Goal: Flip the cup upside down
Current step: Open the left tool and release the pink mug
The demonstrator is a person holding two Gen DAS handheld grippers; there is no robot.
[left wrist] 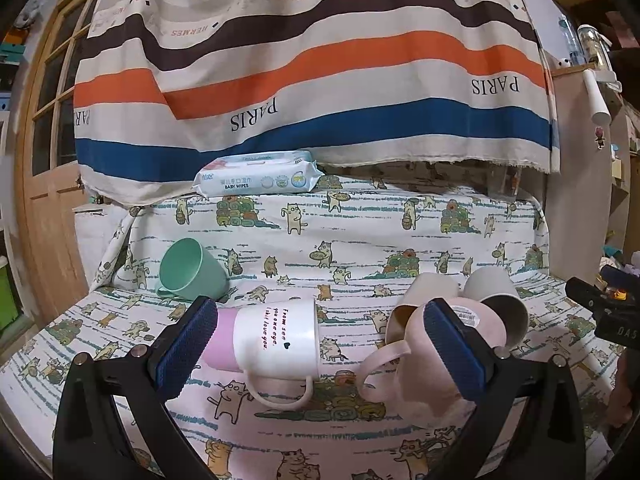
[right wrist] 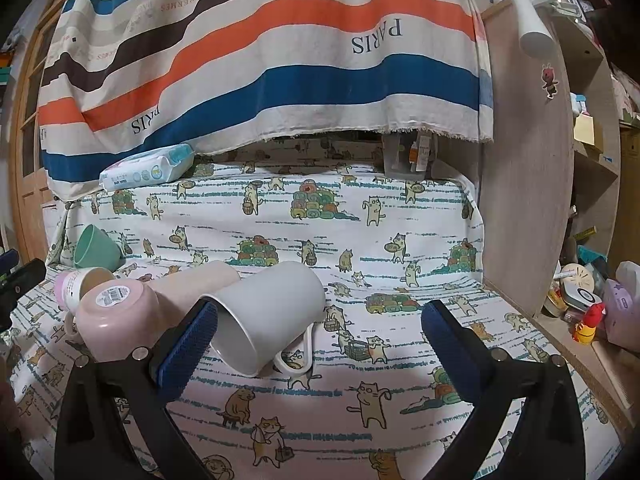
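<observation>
Several cups lie on a table under a cat-print cloth (left wrist: 360, 240). In the left wrist view my left gripper (left wrist: 320, 344) is open, its jaws wide around a white and pink mug (left wrist: 276, 336) lying on its side. A pale pink cup (left wrist: 432, 364) stands upside down by the right finger (left wrist: 452, 348). Two beige cups (left wrist: 492, 300) lie behind it. A green cup (left wrist: 190, 270) lies at the far left. In the right wrist view my right gripper (right wrist: 320, 344) is open over bare cloth; a white mug (right wrist: 268, 312) lies on its side by the left finger (right wrist: 186, 348).
A baby wipes pack (left wrist: 258, 174) lies at the back under a striped hanging cloth (left wrist: 312, 60). A wooden shelf unit (right wrist: 528, 160) with clutter stands at the right. A wooden door (left wrist: 44, 160) is at the left. The table's right edge (right wrist: 560, 344) runs beside the right gripper.
</observation>
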